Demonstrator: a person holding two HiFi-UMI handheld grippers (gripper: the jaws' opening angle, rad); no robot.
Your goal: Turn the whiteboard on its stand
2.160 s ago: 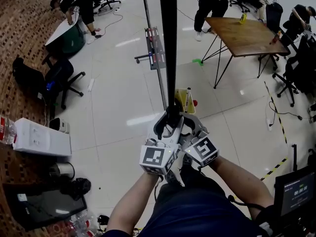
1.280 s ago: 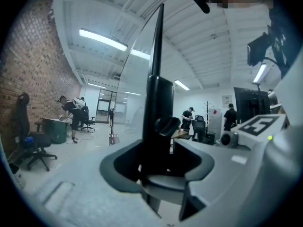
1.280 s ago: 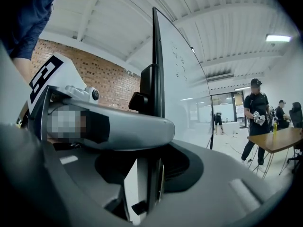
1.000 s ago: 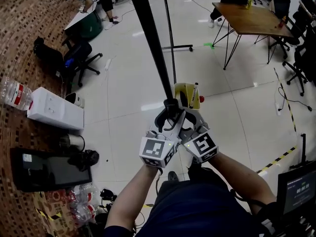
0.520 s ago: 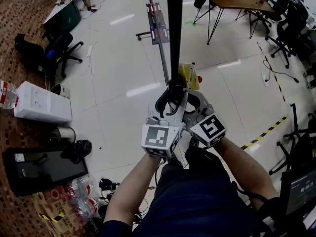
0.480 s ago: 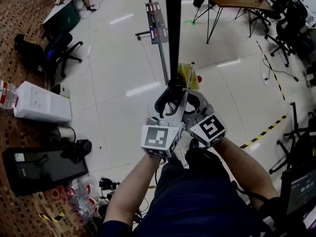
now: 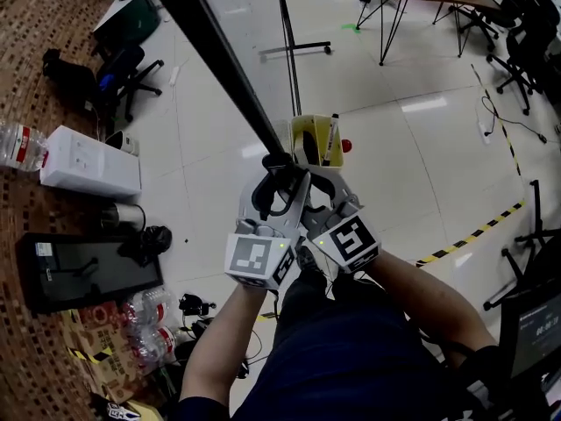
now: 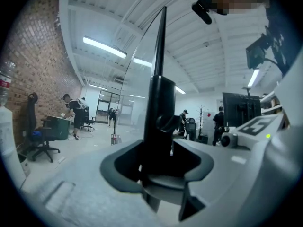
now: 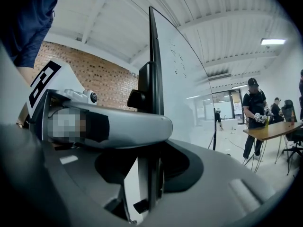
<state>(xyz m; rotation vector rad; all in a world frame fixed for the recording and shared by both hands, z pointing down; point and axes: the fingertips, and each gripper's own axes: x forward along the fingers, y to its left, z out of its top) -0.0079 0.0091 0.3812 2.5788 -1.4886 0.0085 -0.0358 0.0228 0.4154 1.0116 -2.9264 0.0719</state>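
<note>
Since 0.5 seconds ago, the whiteboard [image 7: 219, 60], seen edge-on in the head view, has swung from 12 to 11 o'clock. The left gripper [image 7: 276, 172] and right gripper [image 7: 320, 182] both clamp its near end, equally close. Its long axis runs away toward 11 o'clock.

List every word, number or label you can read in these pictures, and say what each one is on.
No text here can be read.
On the whiteboard: faint handwriting, too blurred to read.
On the water bottle: a red label, too small to read.
On the marker cubes: square black-and-white codes only, no words.
</note>
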